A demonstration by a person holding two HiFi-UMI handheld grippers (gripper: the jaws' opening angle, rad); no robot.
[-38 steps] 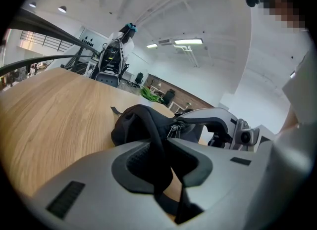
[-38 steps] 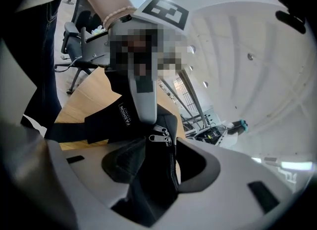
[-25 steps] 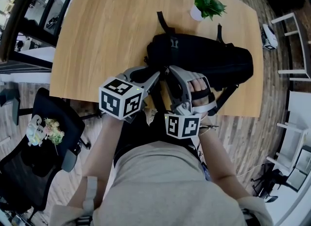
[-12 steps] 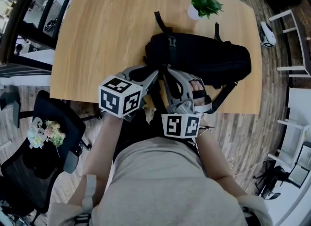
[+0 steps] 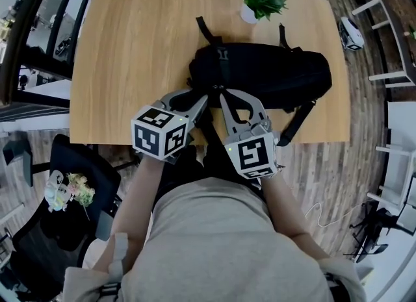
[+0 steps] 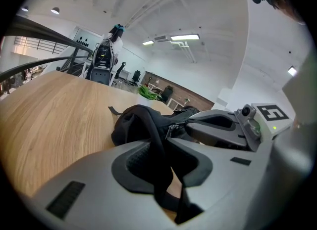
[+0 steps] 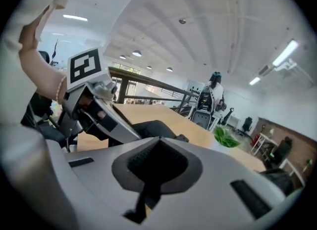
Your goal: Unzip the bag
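Bag: the black bag [image 5: 266,76] lies on its side on the wooden table [image 5: 143,34], long axis left to right, on the half nearer my body. One strap trails toward the far edge and another hangs over the near edge.
Left gripper: my left gripper [image 5: 203,99] reaches in from the near left to the bag's near left end.
Left fingers: clenched on a black strap [image 6: 147,125] of the bag. The strap rises between my ribbed pads [image 6: 136,162], loops up over the bag's end and drops out below the jaws.
Right gripper: my right gripper [image 5: 223,97] comes in from the near right. Its tip sits just beside the left one, so the two form a V at the same end of the bag.
Right fingers: pressed together, pad to pad. A thin dark tab [image 7: 143,199] pokes out beneath them.
Zip: a small metal zip pull [image 6: 169,131] shows on the bag right at the tip of the right gripper. I cannot tell whether the dark tab in my right fingers belongs to it.
Bag vs fingers: both tips touch the bag at its near left end. The bulk of it stretches away to my right.
Plant: a potted plant [image 5: 259,0] stands beyond the bag by the far edge, near it but apart.
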